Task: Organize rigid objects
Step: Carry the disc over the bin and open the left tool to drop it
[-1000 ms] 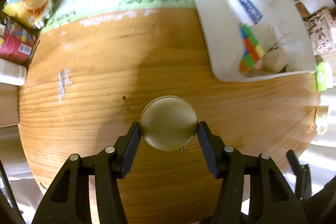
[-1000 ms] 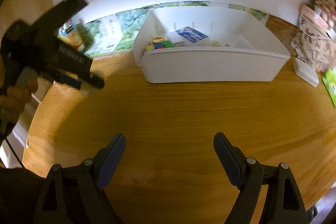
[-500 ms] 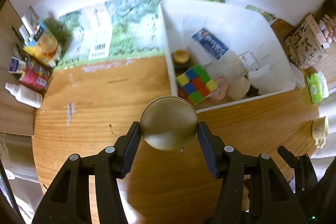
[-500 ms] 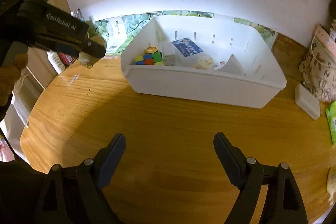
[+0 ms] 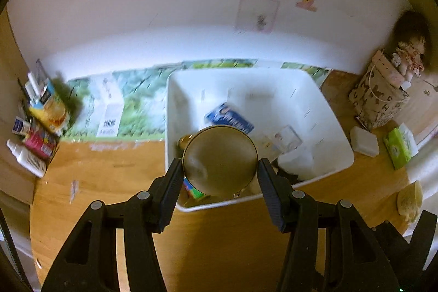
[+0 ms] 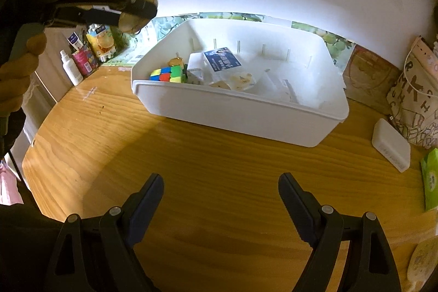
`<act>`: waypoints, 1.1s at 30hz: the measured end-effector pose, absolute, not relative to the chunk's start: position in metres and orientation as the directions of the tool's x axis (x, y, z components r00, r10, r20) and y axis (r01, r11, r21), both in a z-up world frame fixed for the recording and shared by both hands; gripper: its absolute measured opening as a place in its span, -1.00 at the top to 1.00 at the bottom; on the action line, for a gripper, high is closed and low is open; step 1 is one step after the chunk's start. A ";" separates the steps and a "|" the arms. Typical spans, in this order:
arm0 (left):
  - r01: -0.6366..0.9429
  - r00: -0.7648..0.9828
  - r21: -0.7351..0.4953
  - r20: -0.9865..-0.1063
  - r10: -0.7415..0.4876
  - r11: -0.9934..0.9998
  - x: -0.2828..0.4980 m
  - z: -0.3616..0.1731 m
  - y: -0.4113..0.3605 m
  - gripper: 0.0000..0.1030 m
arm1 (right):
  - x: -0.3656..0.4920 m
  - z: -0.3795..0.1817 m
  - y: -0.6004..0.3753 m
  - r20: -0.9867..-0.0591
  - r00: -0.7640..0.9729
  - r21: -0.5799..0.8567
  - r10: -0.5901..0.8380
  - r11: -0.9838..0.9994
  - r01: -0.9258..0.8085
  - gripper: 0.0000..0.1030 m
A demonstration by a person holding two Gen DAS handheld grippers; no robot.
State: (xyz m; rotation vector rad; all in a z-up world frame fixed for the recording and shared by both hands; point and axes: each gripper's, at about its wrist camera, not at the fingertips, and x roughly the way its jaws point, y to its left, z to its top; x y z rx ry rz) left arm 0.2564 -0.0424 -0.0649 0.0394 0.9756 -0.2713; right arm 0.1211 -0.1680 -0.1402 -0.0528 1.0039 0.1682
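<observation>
The left gripper (image 5: 220,177) still pinches the round tin (image 5: 220,160) between its fingers, now raised over the near left corner of the white bin (image 5: 323,106) rather than the bare surface (image 6: 219,168). The right gripper (image 6: 221,199) stays spread, empty.

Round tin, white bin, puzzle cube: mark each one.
round tin (image 5: 220,160): left wrist view, centre of its flat face.
white bin (image 6: 235,114): right wrist view, near outer wall.
puzzle cube (image 6: 167,74): right wrist view, top face.
</observation>
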 end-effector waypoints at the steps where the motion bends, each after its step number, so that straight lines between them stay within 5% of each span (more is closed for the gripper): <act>1: 0.246 0.541 -0.087 -0.814 -0.211 0.965 0.256 -0.065 -0.045 -0.14 | 0.121 -0.141 -0.171 -0.844 0.523 0.033 0.118 0.985 -0.170 -0.68; 15: 0.216 0.674 -0.099 -0.705 -0.221 0.971 0.257 -0.063 -0.068 -0.14 | 0.127 -0.152 -0.207 -0.860 0.488 0.056 0.147 0.979 -0.196 -0.68; 28: 0.148 0.699 -0.105 -0.693 -0.179 0.983 0.256 -0.059 -0.080 -0.16 | 0.134 -0.161 -0.221 -0.860 0.465 0.113 0.210 0.967 -0.229 -0.68; 33: 0.170 0.719 -0.113 -0.666 -0.201 0.979 0.245 -0.049 -0.076 -0.53 | 0.130 -0.156 -0.218 -0.853 0.482 0.107 0.201 0.970 -0.216 -0.68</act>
